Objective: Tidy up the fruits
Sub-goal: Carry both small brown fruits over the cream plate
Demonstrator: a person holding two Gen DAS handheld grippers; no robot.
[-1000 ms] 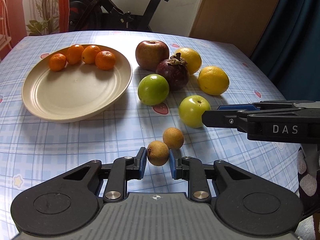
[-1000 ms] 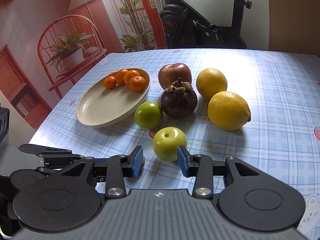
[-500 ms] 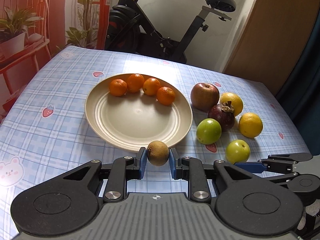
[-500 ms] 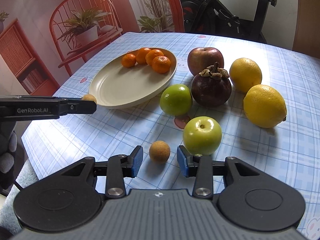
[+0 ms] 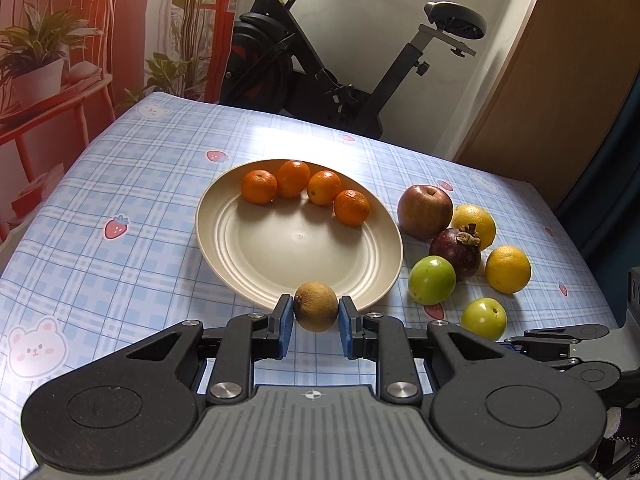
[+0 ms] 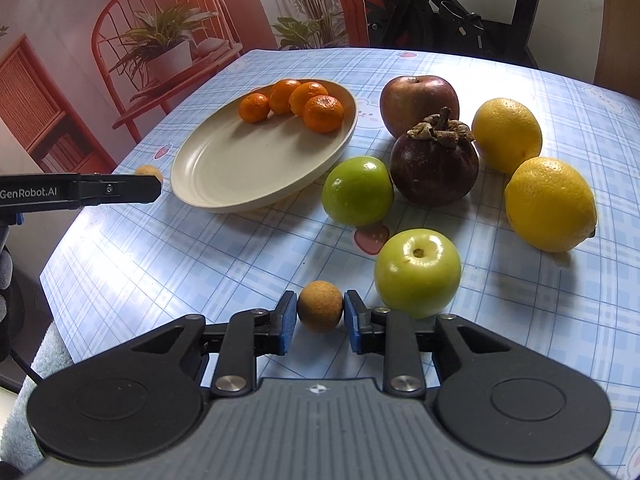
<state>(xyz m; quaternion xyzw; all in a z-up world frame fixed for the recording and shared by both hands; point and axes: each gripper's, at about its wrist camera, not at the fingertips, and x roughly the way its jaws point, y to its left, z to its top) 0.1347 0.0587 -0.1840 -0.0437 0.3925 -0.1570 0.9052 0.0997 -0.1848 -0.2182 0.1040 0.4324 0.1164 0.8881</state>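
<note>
My left gripper [image 5: 316, 314] is shut on a small brown longan [image 5: 316, 305], held over the near rim of the beige plate [image 5: 304, 252]. Several mandarins [image 5: 316, 194] lie along the plate's far side. In the right wrist view my right gripper [image 6: 320, 318] is closing its jaws on a second brown longan [image 6: 320, 305] that rests on the tablecloth, and the blue pads touch both its sides. A green apple [image 6: 417, 272] sits just right of that gripper. The left gripper's finger [image 6: 120, 190] shows side-on at the left, with its longan [image 6: 147, 170] peeking above.
Right of the plate stand a red apple [image 5: 425, 211], a dark mangosteen [image 5: 456, 253], two lemons [image 5: 508, 269], and two green fruits [image 5: 432, 280]. The checked tablecloth [image 5: 120, 200] runs bare to the left. An exercise bike [image 5: 320, 68] stands behind the table.
The left gripper lifted its longan and carried it left to the plate's near rim. The right gripper shifted from the green apple to the second longan and closed on it.
</note>
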